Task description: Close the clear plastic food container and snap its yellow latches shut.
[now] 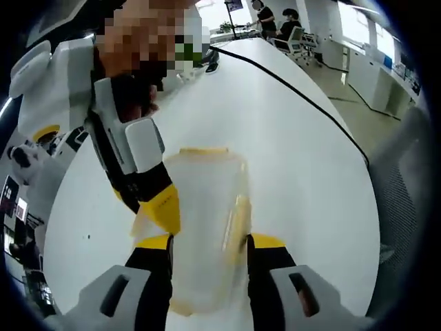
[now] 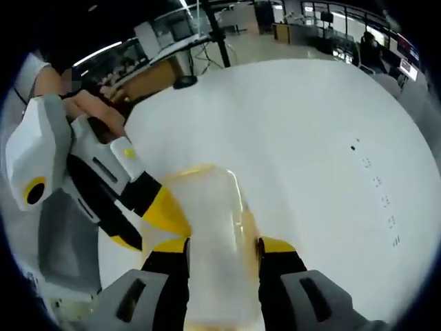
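Here, white table [image 1: 303, 172], office behind, both tools gripping clear container [image 1: 207, 221].

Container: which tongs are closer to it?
Neither, about equal: the left tongs straddle the container, and the right tongs straddle it too, both right against its sides.

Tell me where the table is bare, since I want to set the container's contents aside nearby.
The white table lies bare beyond and to the right of the container, out to the small dark marks in the right gripper view. In the left gripper view, a long bare stretch runs to the black cable. It is crowded at the container's left, where the other claw presses in.
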The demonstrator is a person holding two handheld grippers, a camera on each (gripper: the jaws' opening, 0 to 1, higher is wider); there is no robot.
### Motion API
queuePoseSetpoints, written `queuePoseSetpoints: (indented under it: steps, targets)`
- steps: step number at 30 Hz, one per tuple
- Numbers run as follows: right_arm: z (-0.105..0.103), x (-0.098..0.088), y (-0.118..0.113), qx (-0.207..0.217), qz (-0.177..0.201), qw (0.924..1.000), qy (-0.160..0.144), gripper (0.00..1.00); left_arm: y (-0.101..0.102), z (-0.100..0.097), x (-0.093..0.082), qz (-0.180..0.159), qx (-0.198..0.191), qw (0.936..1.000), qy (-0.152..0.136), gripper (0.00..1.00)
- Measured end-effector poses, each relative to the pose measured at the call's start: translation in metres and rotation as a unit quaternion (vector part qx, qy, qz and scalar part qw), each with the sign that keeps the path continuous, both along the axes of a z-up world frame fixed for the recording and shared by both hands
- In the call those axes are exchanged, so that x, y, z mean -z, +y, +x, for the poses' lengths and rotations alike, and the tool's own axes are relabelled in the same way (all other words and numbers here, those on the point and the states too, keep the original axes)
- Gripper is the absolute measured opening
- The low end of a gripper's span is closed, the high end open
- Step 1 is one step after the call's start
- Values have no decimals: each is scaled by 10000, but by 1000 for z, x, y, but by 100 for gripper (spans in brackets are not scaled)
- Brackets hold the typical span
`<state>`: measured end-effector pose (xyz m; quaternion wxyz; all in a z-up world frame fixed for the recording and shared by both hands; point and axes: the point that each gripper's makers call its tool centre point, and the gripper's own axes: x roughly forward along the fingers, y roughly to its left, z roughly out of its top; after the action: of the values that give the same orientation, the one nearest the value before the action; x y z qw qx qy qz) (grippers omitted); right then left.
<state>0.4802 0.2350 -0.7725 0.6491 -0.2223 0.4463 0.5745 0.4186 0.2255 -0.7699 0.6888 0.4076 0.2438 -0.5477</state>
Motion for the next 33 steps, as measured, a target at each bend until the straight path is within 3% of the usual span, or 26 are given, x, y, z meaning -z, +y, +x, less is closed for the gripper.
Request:
queuePoseSetpoints:
  steps: [4,8,9,10,13,16,20,27,33]
  targets:
    - [-1,0,1,-110,-92,9999,34,37,0,0,0,2,-74,10000,-3,40]
    - [-1,4,1,-141,-100,9995,278,35,1,1,2,-10,-128,9999,-28,38]
    - [-10,3,3,-333,25,9977,585,33,1,9,-2,86,-105,9992,-364,36]
    - [-1,4,0,-177,-45,9989,441,33,-2,-1,6,-12,-300,9995,-60,36]
    - [-1,3,1,-179,-98,9987,470,33,3,3,1,-8,-180,9998,-72,36]
    - [-2,1,-2,-74,276,9988,409,34,2,4,-1,-41,-164,9998,-119,36]
    - [-2,1,2,-166,78,9991,393,35,1,3,1,-40,-136,9998,-111,37]
    - [-1,-1,0,1,174,9995,245,37,1,2,-2,-27,-47,9999,-164,39]
    - [-1,-4,-1,13,129,9999,-99,40,3,3,-4,75,53,10000,-36,39]
